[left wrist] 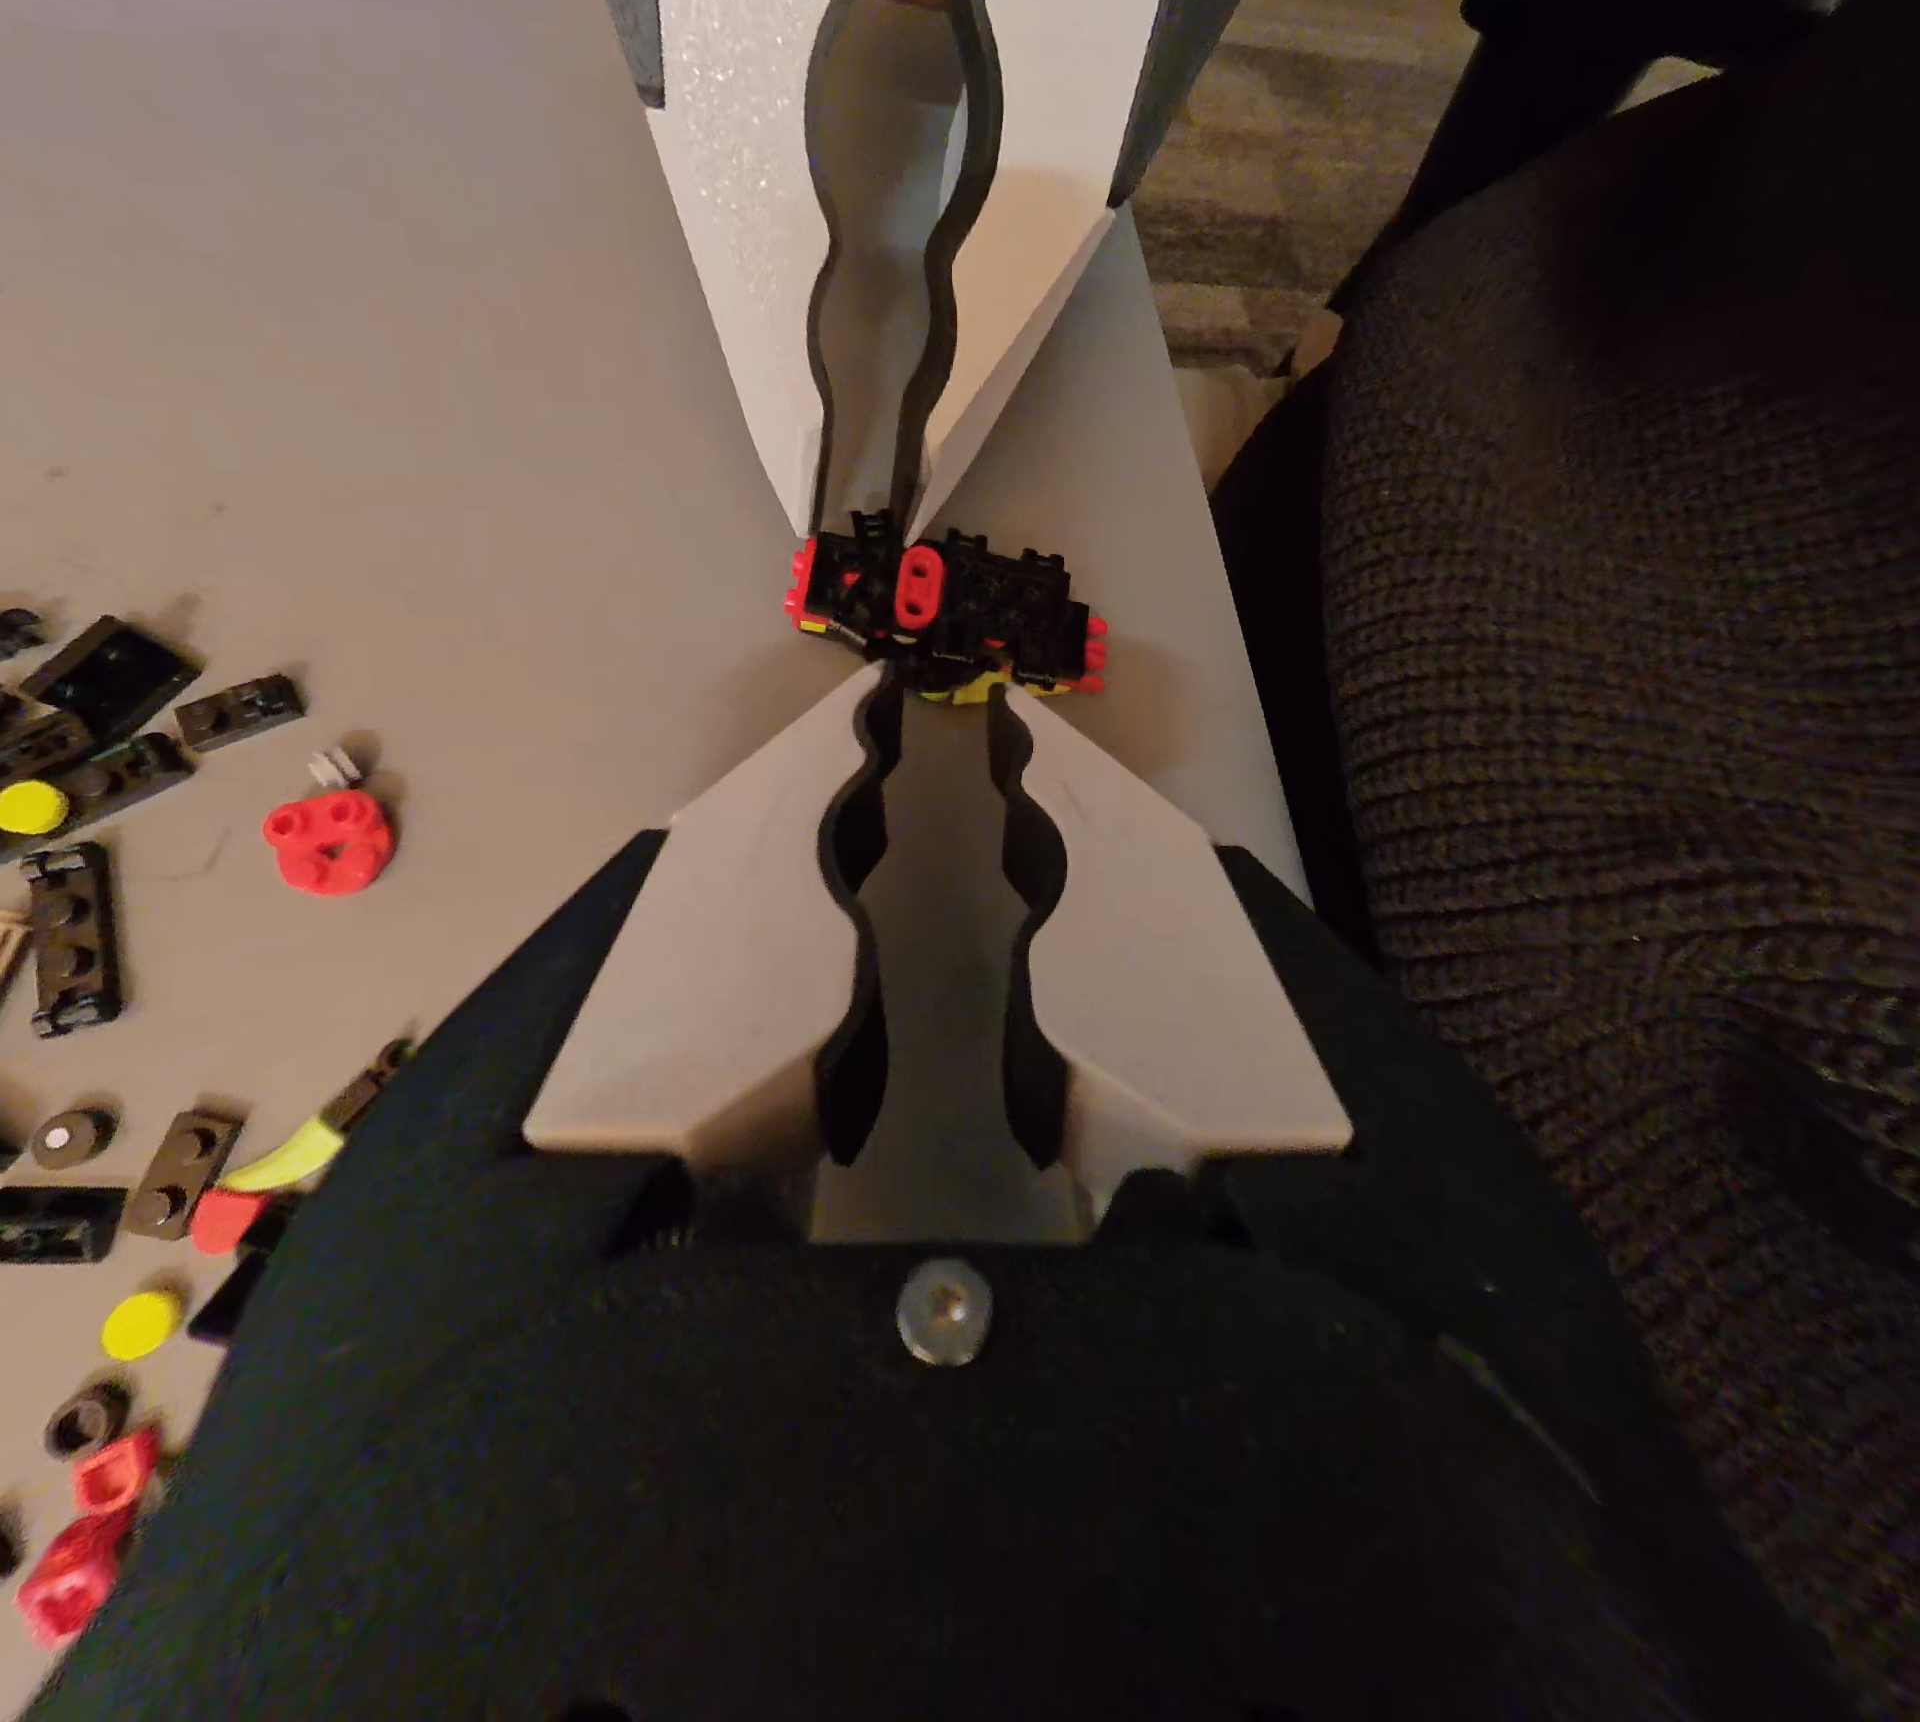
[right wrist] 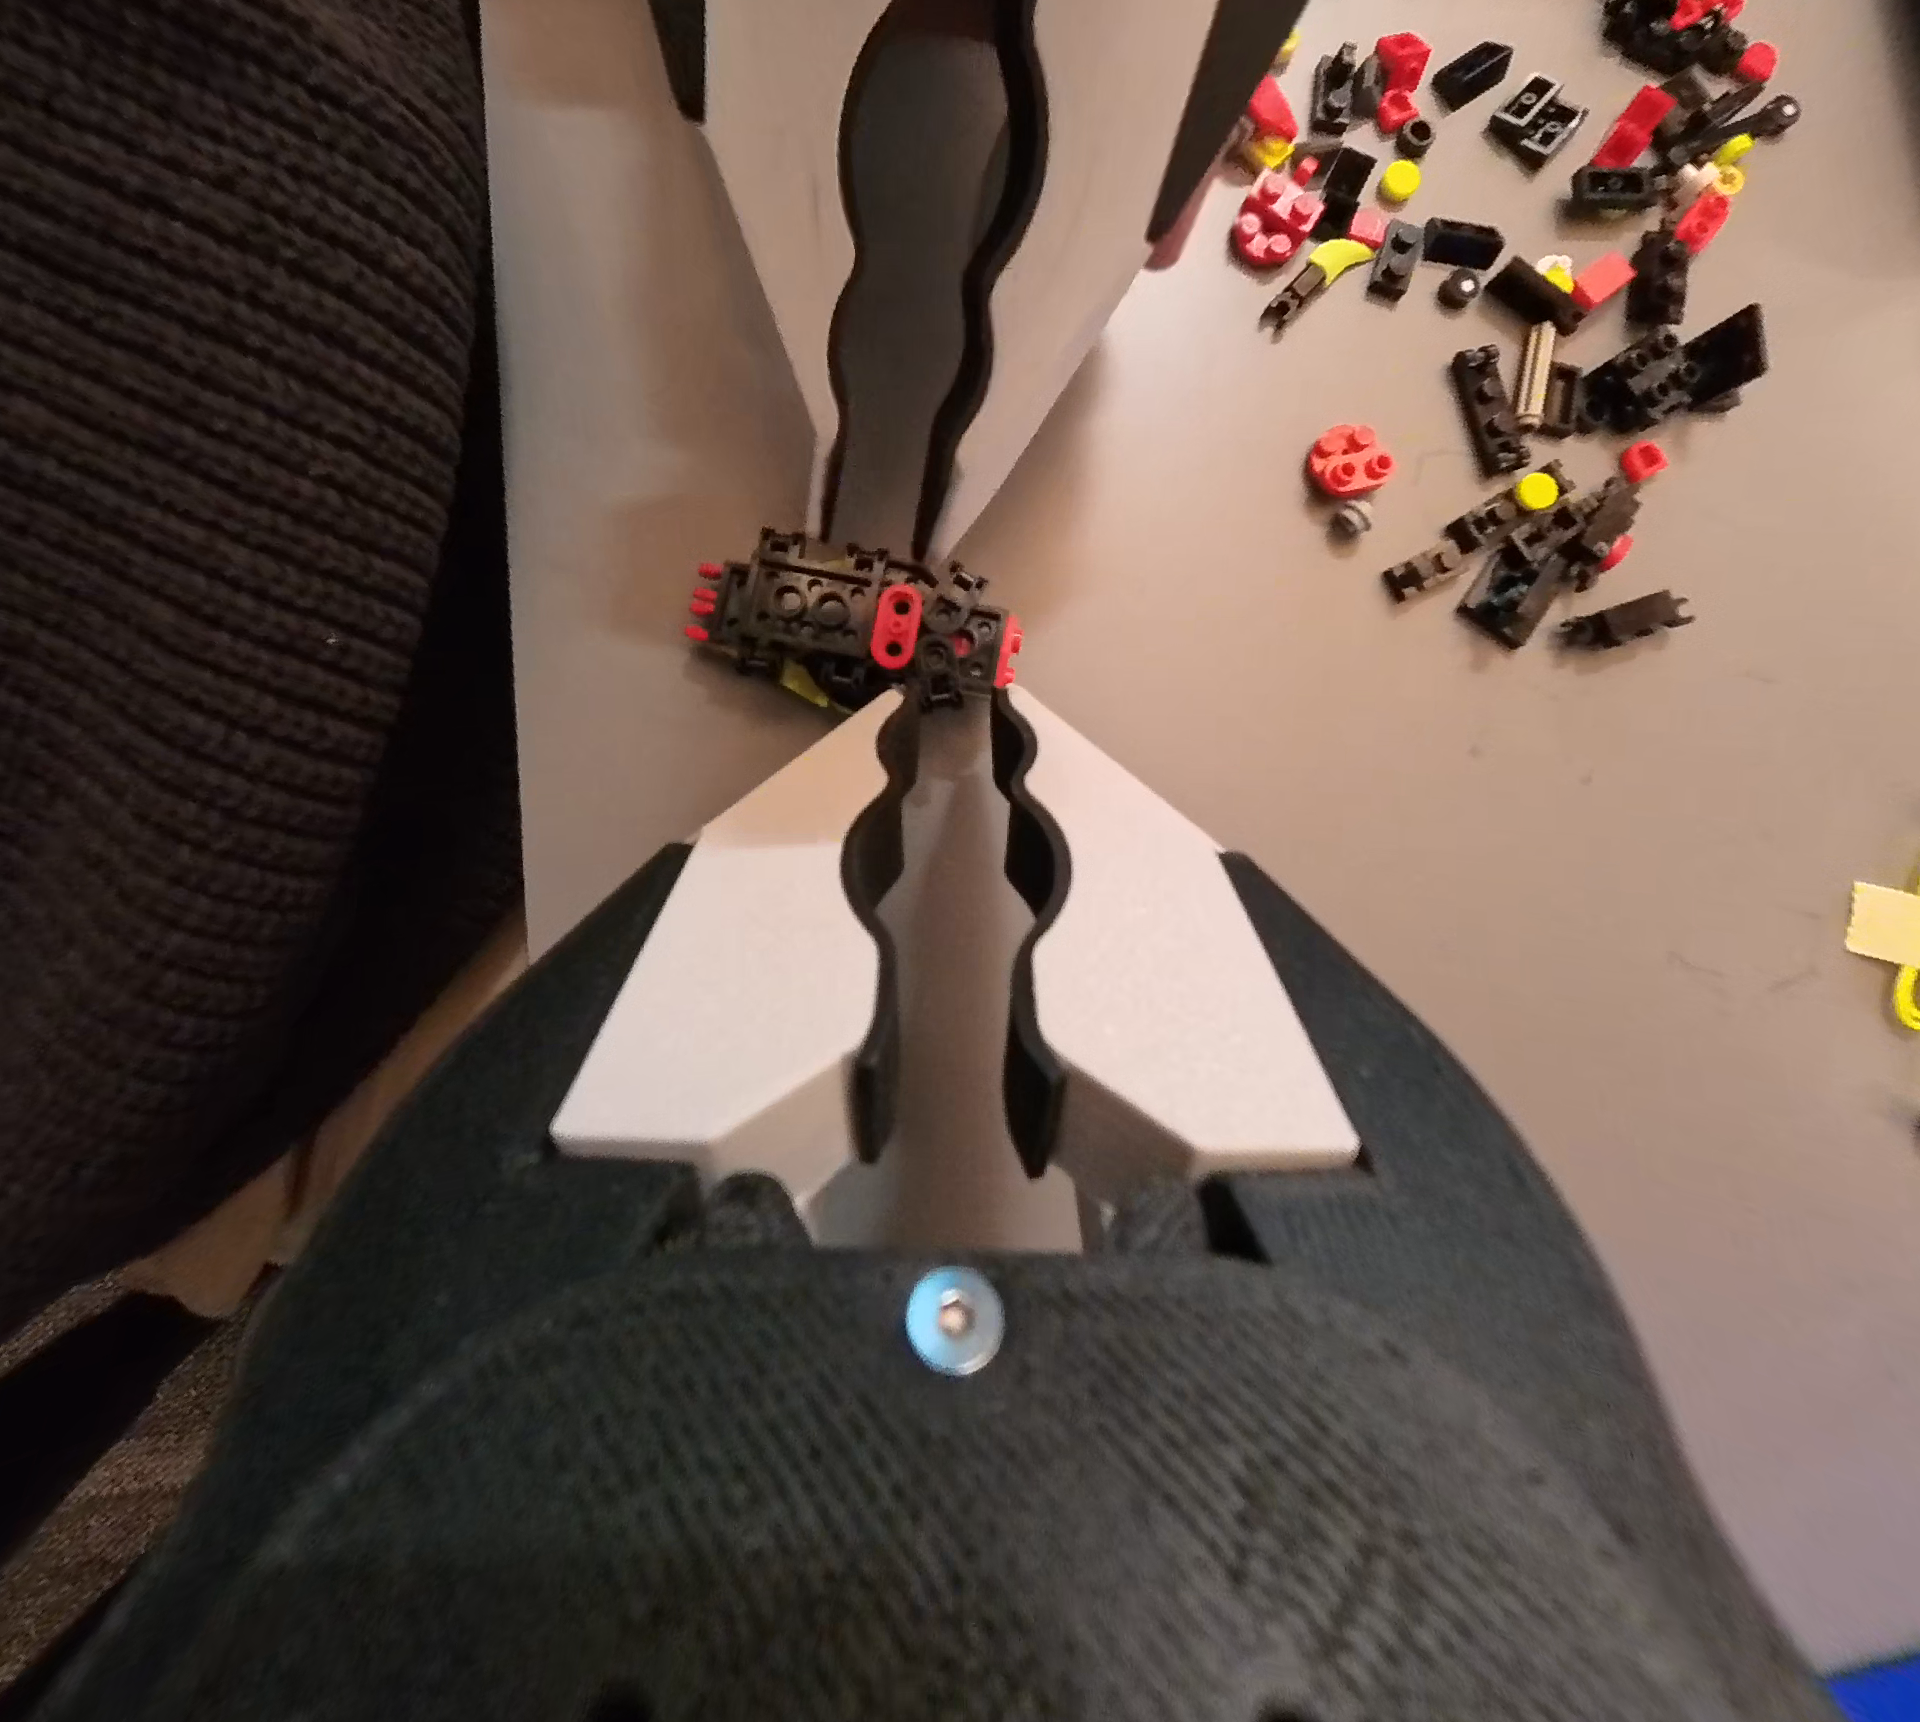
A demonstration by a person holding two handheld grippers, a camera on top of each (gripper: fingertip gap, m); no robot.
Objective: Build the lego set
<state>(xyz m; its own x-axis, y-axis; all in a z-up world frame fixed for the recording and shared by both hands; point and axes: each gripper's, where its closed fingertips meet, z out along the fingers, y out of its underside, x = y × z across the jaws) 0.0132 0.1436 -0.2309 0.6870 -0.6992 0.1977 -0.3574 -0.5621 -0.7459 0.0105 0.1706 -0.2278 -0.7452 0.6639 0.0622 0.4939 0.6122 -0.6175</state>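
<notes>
You have both tongs pinching one small black brick model (left wrist: 940,623) with red and yellow bits, held at the middle of each frame over the tabletop (left wrist: 416,322) near its edge. The left tongs (left wrist: 940,696) come up from the bottom of the left wrist view and grip the model's near side; the right tongs (right wrist: 951,701) do the same in the right wrist view, with a small black clip piece at their tips. Each pair shows in the other's view as the pale fingers reaching down from the top, so the two meet tip to tip across the model. To my eye, you should keep both grips square and firm, since a twist from either side could pop a brick loose. A red two-hole link (left wrist: 916,594) sits on the model's top face, just beside the right tongs' tips, so watch you do not knock it. Loose bricks (right wrist: 1558,114) lie scattered at the upper right of the right wrist view, with a red round piece (left wrist: 330,841) at the left in the left wrist view, well apart from the model. Dark knit fabric (left wrist: 1610,737) fills the right side of the left view, close past the tabletop edge.
</notes>
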